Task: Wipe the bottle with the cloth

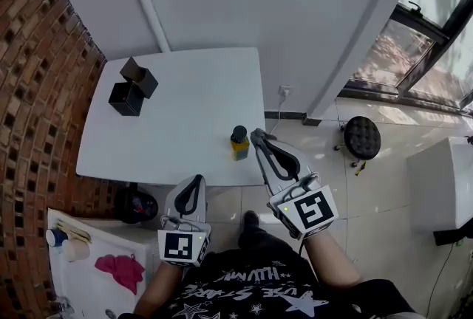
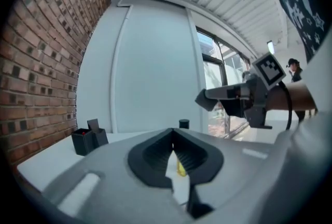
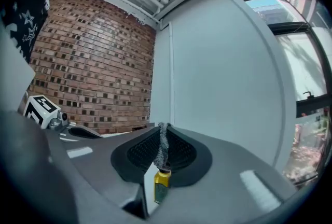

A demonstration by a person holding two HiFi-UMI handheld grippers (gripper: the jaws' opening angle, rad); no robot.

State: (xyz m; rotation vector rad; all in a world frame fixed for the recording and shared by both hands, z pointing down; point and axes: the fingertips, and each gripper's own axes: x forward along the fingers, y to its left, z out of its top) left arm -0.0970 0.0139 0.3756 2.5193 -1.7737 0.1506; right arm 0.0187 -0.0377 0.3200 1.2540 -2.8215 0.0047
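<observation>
the right gripper (image 1: 256, 135), jaws clamped on the grey cloth (image 3: 162, 146), sits at three o'clock of the bottle (image 1: 239, 144). rub lightly so it won't tip (it stands near the tabletop (image 1: 185, 103) edge). the left gripper (image 1: 196, 181) has its jaws together, empty.

Soft daylight; strong fisheye bending in every view.

Light comes in through the window (image 1: 403, 52) at the right of the head view. It leaves the white table (image 1: 177, 111) and the floor tiles (image 1: 384, 192) bright but free of glare, with only faint, soft-edged shadows. The brick wall (image 1: 37, 74) bows with the lens, and both gripper views end in black rounded corners. In the left gripper view the window panes (image 2: 211, 80) are washed pale. Close gripper bodies are smeared (too near the lens), and the cloth (image 3: 163, 146) nipped in the right gripper (image 3: 163, 127) looks fuzzy, while the bottle (image 3: 161, 183) beyond is sharper.
</observation>
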